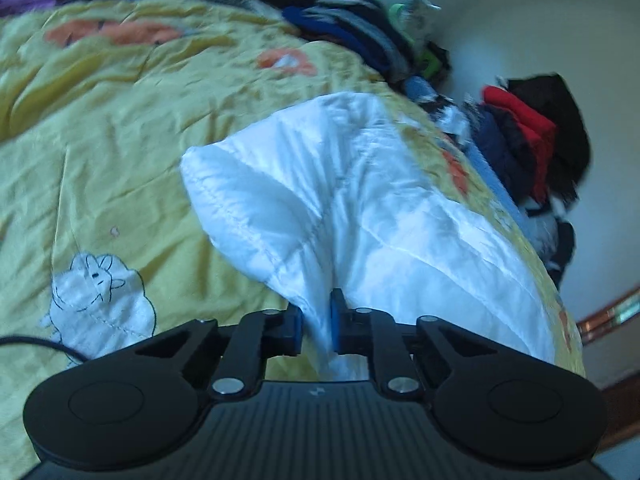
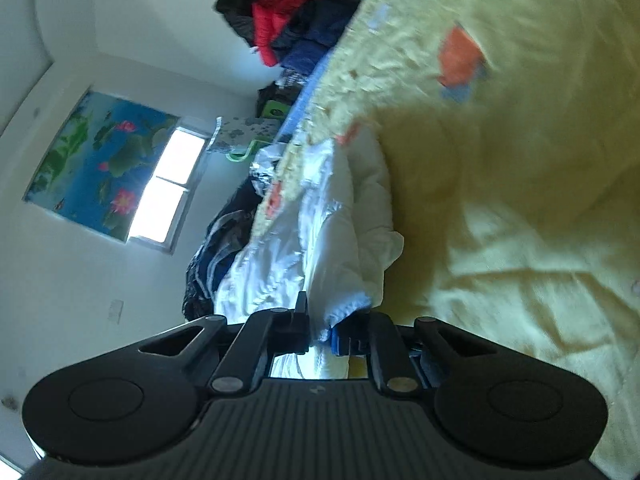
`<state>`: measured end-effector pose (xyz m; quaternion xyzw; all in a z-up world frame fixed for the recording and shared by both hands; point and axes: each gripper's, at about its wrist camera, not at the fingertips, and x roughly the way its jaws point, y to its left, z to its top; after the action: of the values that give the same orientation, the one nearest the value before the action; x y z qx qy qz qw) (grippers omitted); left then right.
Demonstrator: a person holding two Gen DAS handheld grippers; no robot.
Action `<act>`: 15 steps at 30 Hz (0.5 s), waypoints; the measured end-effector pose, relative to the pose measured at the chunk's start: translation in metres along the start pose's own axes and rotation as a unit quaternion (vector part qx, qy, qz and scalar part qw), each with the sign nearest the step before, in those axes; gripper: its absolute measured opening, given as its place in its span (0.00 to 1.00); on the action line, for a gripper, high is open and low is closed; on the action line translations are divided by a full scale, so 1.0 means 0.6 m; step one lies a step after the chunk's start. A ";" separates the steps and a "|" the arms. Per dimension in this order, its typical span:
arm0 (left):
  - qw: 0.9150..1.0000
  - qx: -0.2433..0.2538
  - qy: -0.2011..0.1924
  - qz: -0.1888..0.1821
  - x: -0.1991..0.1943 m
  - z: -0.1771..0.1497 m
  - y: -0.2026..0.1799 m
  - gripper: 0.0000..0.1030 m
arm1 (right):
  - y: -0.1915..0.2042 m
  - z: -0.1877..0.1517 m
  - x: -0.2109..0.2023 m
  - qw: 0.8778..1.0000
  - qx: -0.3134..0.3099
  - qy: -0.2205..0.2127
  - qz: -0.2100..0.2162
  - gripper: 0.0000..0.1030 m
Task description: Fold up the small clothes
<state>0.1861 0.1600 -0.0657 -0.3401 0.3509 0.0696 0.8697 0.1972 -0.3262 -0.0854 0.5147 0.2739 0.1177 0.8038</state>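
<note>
Pinching the white garment [image 1: 320, 200] in both grippers, left [image 1: 316, 320] and right [image 2: 320, 328], we hold an edge each so it hangs spread above the yellow quilt [image 1: 120, 140] for folding. Beyond, a clothes pile [image 1: 532, 136] waits by the wall.
</note>
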 end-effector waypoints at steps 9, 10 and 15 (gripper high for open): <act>0.998 0.046 0.027 -0.030 -0.019 -0.041 0.012 0.12 | -0.036 0.006 -0.065 1.000 0.026 0.006 0.005 0.11; 0.998 0.031 0.036 -0.028 -0.011 -0.042 0.019 0.12 | -0.046 0.003 -0.063 0.999 0.051 0.011 0.003 0.16; 0.999 -0.003 0.048 -0.024 0.005 -0.035 0.035 0.14 | -0.055 -0.006 -0.052 0.997 0.080 0.021 0.006 0.40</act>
<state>0.1685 0.1622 -0.0902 -0.3540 0.3834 0.0330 0.8524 0.1664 -0.3526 -0.1063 0.5766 0.2959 0.1110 0.7535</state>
